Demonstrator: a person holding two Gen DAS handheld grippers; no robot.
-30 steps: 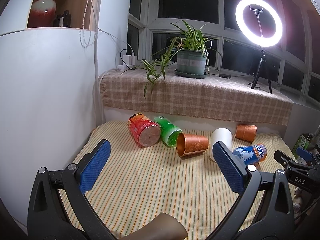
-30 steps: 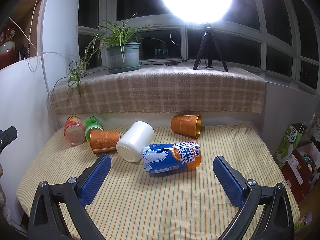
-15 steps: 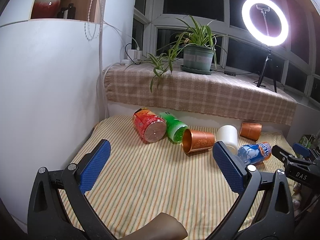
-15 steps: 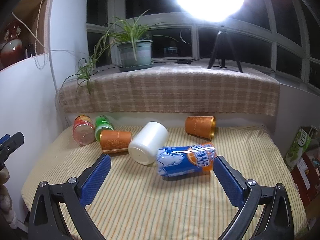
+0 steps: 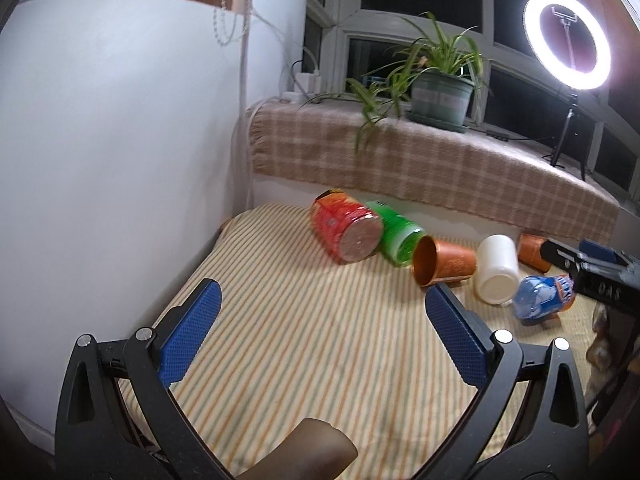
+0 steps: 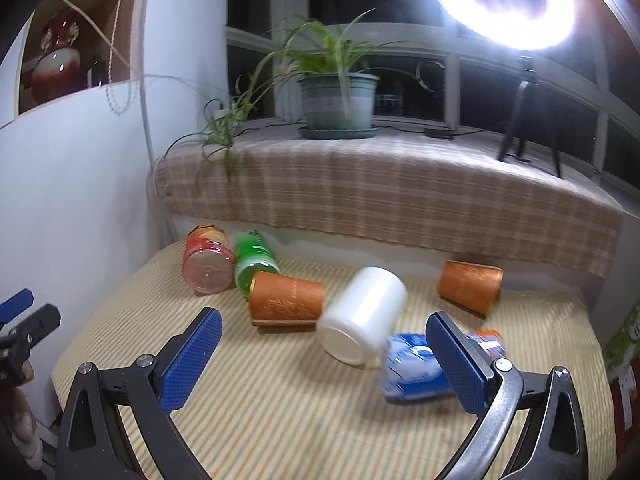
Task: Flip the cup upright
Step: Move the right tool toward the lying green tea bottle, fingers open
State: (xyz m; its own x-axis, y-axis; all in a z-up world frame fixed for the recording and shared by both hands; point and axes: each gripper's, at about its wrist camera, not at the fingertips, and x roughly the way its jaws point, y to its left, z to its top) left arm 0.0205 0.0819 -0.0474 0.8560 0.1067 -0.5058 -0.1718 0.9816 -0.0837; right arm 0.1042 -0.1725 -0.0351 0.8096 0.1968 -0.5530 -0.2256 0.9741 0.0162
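Several cups and cans lie on their sides on a striped cloth (image 5: 304,344). A copper cup (image 5: 442,261) (image 6: 285,295) lies with its mouth to the left. A white cup (image 5: 497,274) (image 6: 364,314) lies beside it, bottom toward me. A second copper cup (image 6: 469,286) (image 5: 531,249) lies farther back right. My left gripper (image 5: 320,332) is open and empty, short of the copper cup. My right gripper (image 6: 324,356) is open and empty, just in front of the white cup.
A red can (image 5: 346,230) (image 6: 206,264) and a green can (image 5: 398,236) (image 6: 254,260) lie at the back left. A blue can (image 5: 542,295) (image 6: 420,368) lies right of the white cup. A white cabinet wall (image 5: 120,160) stands left; a checked ledge (image 6: 380,188) with a plant runs behind.
Both grippers have swung left and moved closer to the objects. The right gripper now faces the white cup; the blue can has slid behind its right finger. Nothing on the cloth has moved.
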